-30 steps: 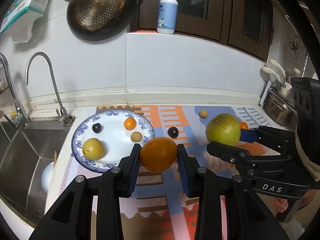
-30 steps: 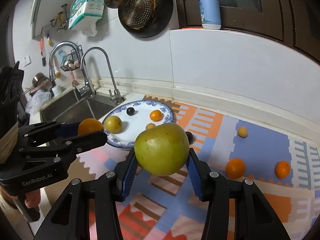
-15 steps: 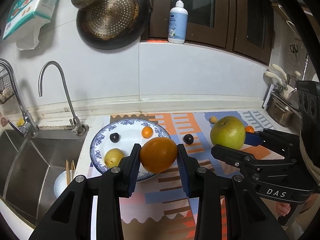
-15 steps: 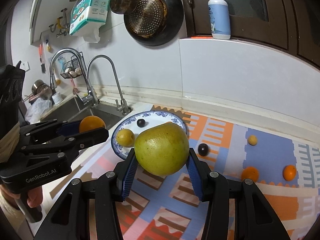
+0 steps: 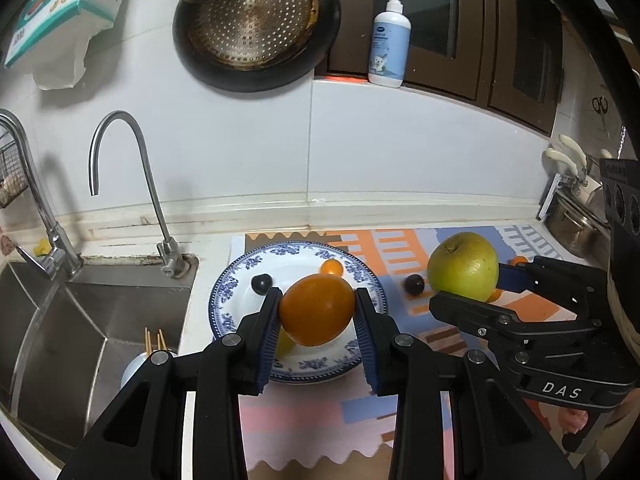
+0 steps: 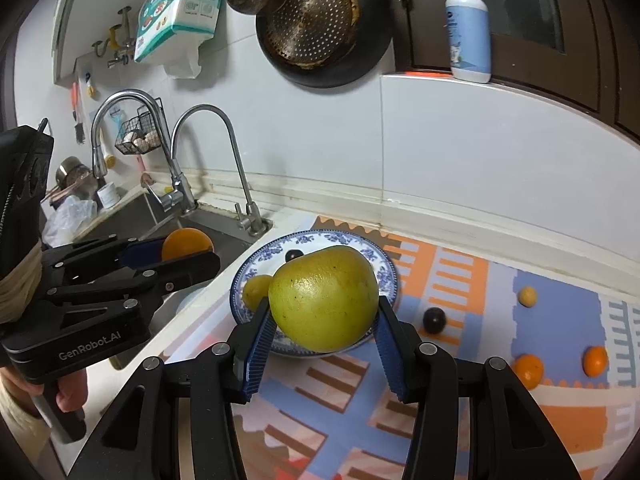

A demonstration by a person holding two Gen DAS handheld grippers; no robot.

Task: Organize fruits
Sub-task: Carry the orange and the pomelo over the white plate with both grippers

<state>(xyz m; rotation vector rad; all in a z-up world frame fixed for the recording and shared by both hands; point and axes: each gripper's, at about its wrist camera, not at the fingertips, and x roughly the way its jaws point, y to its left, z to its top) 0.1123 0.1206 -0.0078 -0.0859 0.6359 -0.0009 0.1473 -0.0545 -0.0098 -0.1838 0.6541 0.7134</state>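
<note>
My left gripper (image 5: pixel 316 316) is shut on a large orange (image 5: pixel 317 309) and holds it above the blue-patterned plate (image 5: pixel 236 280). My right gripper (image 6: pixel 323 326) is shut on a big green-yellow fruit (image 6: pixel 324 298), held above the plate's near rim (image 6: pixel 384 268); it also shows in the left wrist view (image 5: pixel 463 266). On the plate lie a dark plum (image 5: pixel 262 283), a small orange (image 5: pixel 332 267) and a yellow fruit (image 6: pixel 257 289). On the mat lie a dark plum (image 6: pixel 434 319), two small oranges (image 6: pixel 528 370) (image 6: pixel 595 361) and a small yellow fruit (image 6: pixel 527 296).
A steel sink (image 5: pixel 80 320) with two taps (image 5: pixel 120 160) lies left of the plate. A patterned mat (image 6: pixel 460 400) covers the counter. A pan (image 5: pixel 256 24) hangs on the wall, a soap bottle (image 5: pixel 391 40) stands on the ledge. A steel pot (image 5: pixel 576 228) is far right.
Both grippers have shifted left with their fruits, so each fruit now hangs over the plate. The sink has come further into view.
</note>
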